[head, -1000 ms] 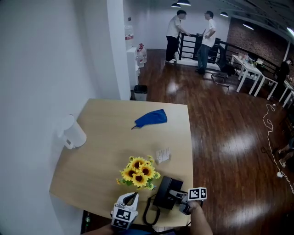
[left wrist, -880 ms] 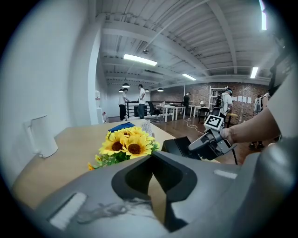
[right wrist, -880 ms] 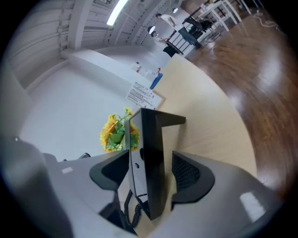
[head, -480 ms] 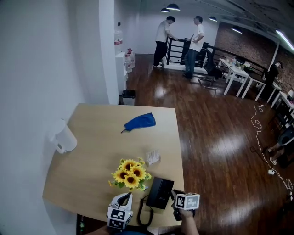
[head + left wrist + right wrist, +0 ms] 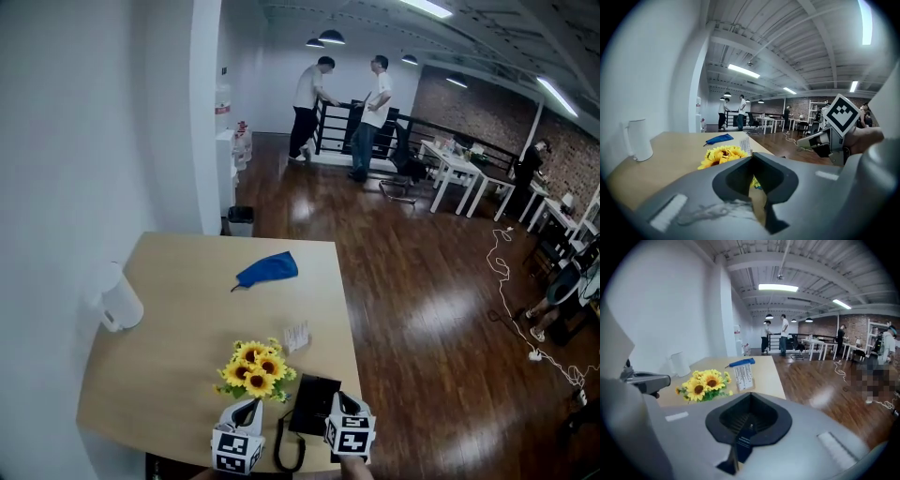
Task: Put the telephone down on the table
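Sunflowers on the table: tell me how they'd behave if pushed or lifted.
The sunflowers sit as a low, loose bunch with no vase visible, so they would probably slide lightly over the smooth table. Thin petals and leaves look floppy and likely crush easily. Rolling seems unlikely.

No legible text, brand or number in any view. Card [image 5: 296,336] standing near the right edge of the tabletop [image 5: 178,309]: several printed lines, too small to read in the head view and the right gripper view alike. Left marker cube [image 5: 236,450] on the left gripper [image 5: 249,409] and right marker cube [image 5: 351,434] on the right gripper [image 5: 339,403]: black-and-white coded squares only, no letters or digits. Small dark tag [image 5: 743,442] at the right gripper's closed jaws: pale fine print, illegible. Small dark plate [image 5: 225,70] on the far white wall: unreadable.
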`<state>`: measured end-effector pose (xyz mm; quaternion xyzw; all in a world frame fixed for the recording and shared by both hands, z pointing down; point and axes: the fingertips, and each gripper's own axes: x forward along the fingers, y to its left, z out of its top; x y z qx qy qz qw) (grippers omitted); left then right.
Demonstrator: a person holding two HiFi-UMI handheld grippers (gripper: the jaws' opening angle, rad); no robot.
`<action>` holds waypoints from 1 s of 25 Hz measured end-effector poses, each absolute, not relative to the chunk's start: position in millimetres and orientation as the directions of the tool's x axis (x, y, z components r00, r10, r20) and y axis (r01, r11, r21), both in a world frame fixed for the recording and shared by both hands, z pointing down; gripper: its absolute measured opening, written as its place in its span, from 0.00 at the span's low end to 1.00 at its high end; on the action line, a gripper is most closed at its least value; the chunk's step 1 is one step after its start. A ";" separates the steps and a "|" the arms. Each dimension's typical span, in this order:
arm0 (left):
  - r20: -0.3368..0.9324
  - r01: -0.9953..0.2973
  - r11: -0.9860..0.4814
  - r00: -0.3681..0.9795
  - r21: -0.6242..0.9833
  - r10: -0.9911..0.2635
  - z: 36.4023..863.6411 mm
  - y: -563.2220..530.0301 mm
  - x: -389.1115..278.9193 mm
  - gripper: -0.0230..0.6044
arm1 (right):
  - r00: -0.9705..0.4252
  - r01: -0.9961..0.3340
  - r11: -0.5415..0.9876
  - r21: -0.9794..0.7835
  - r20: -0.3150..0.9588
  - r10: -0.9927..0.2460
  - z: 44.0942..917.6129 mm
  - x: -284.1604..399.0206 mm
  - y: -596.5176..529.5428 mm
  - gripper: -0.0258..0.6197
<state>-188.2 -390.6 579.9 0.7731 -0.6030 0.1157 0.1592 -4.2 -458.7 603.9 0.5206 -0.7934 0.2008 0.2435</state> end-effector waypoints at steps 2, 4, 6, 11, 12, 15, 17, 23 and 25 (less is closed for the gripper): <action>0.350 -0.964 -0.244 0.267 0.108 -0.898 573.7 -391.1 -183.8 0.06 | -0.340 -0.931 0.359 -0.071 0.532 -0.775 589.2 -9.0 -451.9 0.03; 0.327 -0.956 -0.272 0.292 0.105 -0.899 568.5 -391.3 -178.7 0.06 | -0.332 -0.935 0.351 -0.055 0.487 -0.808 578.0 -13.8 -445.1 0.03; 0.307 -0.949 -0.297 0.315 0.106 -0.898 562.2 -391.3 -173.9 0.06 | -0.326 -0.936 0.349 -0.039 0.466 -0.823 571.6 -17.7 -439.4 0.03; 0.282 -0.940 -0.326 0.341 0.100 -0.897 549.3 -390.3 -177.6 0.06 | -0.321 -0.937 0.348 -0.026 0.457 -0.829 566.6 -29.4 -431.8 0.03; 0.277 -0.939 -0.330 0.344 0.098 -0.897 546.0 -388.8 -180.4 0.06 | -0.319 -0.938 0.346 -0.024 0.454 -0.832 564.0 -32.1 -429.6 0.03; 0.257 -0.934 -0.347 0.358 0.088 -0.898 541.3 -380.9 -188.9 0.06 | -0.308 -0.942 0.334 -0.021 0.447 -0.840 555.2 -39.7 -418.0 0.03; 0.245 -0.930 -0.358 0.366 0.077 -0.898 539.5 -372.5 -196.9 0.06 | -0.298 -0.946 0.323 -0.019 0.444 -0.845 552.0 -46.6 -406.9 0.03; 0.206 -0.914 -0.400 0.404 0.064 -0.891 528.5 -327.8 -220.0 0.06 | -0.259 -0.958 0.287 -0.007 0.453 -0.853 548.0 -69.9 -351.7 0.03; 0.203 -0.906 -0.420 0.422 0.056 -0.884 528.3 -311.8 -227.2 0.06 | -0.236 -0.963 0.268 0.007 0.453 -0.860 548.5 -75.4 -334.6 0.03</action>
